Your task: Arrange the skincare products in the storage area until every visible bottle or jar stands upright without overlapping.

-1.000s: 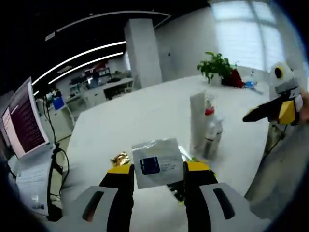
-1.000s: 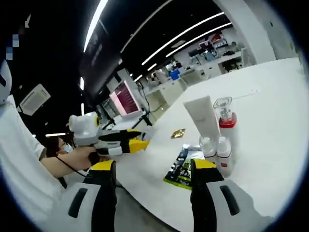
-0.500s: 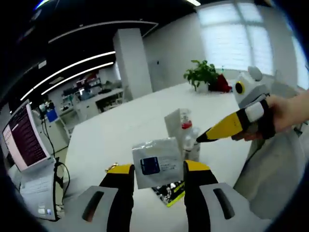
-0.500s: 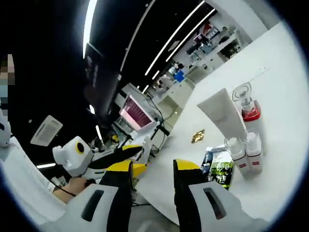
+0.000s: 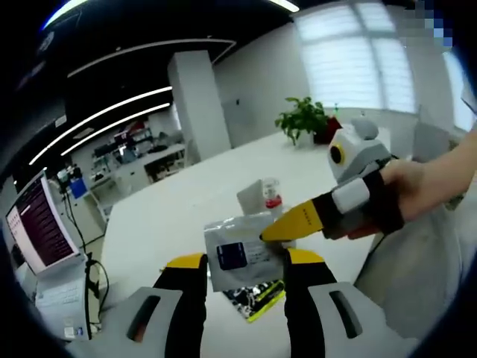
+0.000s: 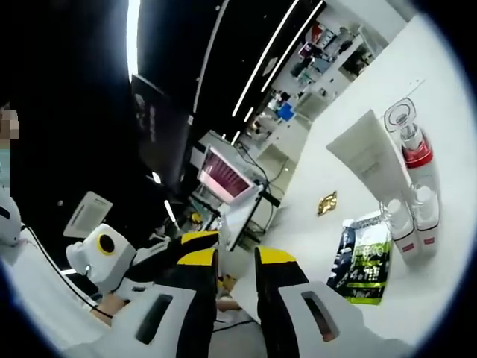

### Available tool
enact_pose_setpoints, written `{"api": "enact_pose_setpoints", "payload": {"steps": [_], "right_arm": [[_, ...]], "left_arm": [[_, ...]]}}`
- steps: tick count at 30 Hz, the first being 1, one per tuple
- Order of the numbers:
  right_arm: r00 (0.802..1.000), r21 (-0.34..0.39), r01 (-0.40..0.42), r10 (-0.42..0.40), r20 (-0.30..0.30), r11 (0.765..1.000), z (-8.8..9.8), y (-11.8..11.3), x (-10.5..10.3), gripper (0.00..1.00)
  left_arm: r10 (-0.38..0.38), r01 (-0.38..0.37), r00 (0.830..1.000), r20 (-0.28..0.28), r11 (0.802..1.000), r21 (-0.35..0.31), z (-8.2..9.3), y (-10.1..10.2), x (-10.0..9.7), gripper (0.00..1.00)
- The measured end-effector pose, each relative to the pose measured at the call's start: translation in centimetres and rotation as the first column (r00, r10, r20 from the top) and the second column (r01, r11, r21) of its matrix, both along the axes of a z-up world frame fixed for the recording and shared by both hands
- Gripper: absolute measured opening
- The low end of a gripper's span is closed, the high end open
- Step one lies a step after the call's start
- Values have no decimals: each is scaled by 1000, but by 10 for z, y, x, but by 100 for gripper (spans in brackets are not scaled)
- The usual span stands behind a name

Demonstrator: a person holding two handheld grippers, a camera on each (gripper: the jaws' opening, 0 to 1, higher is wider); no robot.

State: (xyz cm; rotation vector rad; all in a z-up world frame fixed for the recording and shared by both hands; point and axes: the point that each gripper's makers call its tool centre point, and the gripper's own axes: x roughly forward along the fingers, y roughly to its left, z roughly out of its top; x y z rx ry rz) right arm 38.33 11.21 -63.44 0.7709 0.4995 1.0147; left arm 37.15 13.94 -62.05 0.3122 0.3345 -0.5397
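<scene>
My left gripper (image 5: 242, 261) is shut on a white sachet (image 5: 246, 239) with a blue label, held up off the white table (image 5: 171, 216). My right gripper (image 5: 279, 230) comes in from the right with its yellow tip at the sachet's right edge. In the right gripper view my right gripper (image 6: 236, 257) has its jaws drawn close with a small gap, and the sachet's edge (image 6: 242, 212) and the left gripper (image 6: 190, 240) sit just beyond them. A white tube (image 6: 369, 153), a red-collared bottle (image 6: 410, 145) and two small white bottles (image 6: 406, 224) stand upright. A dark green sachet (image 6: 365, 257) lies flat beside them.
A gold wrapper (image 6: 326, 203) lies on the table near the tube. A laptop (image 5: 37, 227) sits off the table's left side, and a potted plant (image 5: 302, 119) stands at the far edge. A person's hand (image 5: 421, 190) holds the right gripper.
The right gripper has come in to the sachet's edge and its jaws have narrowed. The left gripper still holds the sachet, and both views have drawn back from the table.
</scene>
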Motion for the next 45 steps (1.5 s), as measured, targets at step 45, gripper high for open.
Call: {"api": "enact_pose_setpoints", "payload": {"steps": [45], "right_arm": [[993,88,-115,115,9,990,11,-3,-21,1]], "left_arm": [[-306,190,916,-260,901,-391,-6,6,-9,30]]}}
